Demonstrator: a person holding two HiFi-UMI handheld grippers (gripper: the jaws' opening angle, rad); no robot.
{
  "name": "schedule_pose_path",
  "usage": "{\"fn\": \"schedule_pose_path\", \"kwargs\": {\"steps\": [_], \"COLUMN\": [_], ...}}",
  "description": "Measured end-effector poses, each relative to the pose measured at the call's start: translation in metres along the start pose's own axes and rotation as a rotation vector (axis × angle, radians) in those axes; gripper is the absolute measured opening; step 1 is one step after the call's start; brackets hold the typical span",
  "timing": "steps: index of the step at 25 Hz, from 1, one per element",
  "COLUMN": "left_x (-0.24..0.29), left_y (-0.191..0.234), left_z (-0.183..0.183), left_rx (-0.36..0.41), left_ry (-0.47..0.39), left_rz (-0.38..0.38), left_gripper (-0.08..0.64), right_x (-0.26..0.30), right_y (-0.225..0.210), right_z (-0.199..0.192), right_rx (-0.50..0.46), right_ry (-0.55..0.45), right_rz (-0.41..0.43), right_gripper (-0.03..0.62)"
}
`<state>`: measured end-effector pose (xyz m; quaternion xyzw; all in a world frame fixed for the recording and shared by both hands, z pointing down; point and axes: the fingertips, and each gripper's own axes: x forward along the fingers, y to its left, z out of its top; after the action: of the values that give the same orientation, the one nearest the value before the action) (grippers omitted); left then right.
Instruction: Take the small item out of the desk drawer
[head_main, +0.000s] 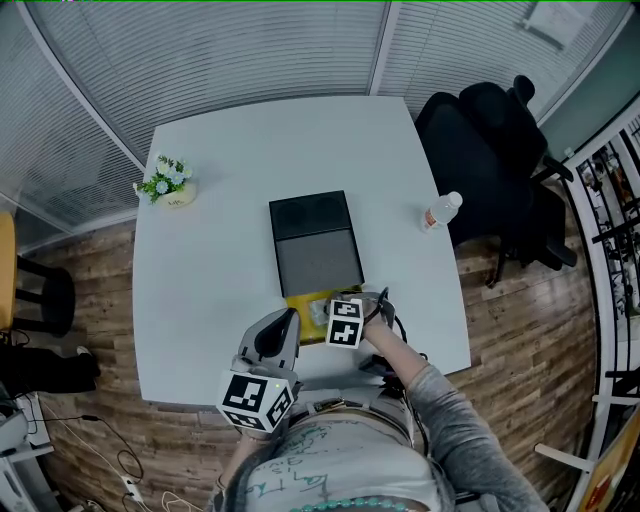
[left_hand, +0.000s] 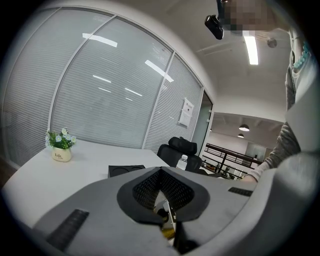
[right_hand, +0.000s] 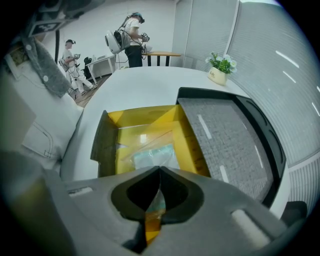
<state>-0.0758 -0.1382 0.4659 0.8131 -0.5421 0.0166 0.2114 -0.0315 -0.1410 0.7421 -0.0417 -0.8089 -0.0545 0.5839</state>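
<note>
The step in hand is the pick: the item is gripped but not yet lifted out.

The left gripper (left_hand: 160, 171) points out across the desk (left_hand: 75, 160), and its fingers (left_hand: 142, 190) meet tip to tip. Something pale and yellow shows in the slit behind the tips; whether they pinch anything cannot be told.

To its right, the right gripper (right_hand: 160, 169) points steeply down into the open drawer (right_hand: 191, 140). Its fingers are clenched on the near edge of the bag (right_hand: 150, 156), a clear packet with something pale teal inside. The rest of the bag lies flat on the drawer's yellow floor, just beyond the fingertips. Nothing else shows in the drawer.

The next move, by this look, is for the right gripper to rise with the bag. It calls for a firm grip, since the thin film could slip, and a path clear of the drawer's walls.

Beyond the drawer and to the right of those fingers sits a black tray (right_hand: 265, 134) holding a grey mat, with nothing on the mat.
</note>
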Motion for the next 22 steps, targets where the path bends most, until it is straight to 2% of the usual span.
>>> {"fn": "schedule_pose_path", "kwargs": {"steps": [13,22], "left_x": [-0.007,-0.012], "left_y": [-0.004,-0.002], "left_z": [-0.003,-0.004], "left_rx": [0.002,0.004], "left_ry": [0.003,0.0], "left_rz": [0.01,0.029], "left_gripper": [-0.003,-0.003], "right_x": [-0.005,-0.044], "right_y": [0.004,0.004], "right_z": [-0.001,0.011], "right_rx": [0.008,-0.007], "right_ry": [-0.016,-0.077], "right_rz": [0.003,0.009], "right_gripper": [0.003,0.003]}}
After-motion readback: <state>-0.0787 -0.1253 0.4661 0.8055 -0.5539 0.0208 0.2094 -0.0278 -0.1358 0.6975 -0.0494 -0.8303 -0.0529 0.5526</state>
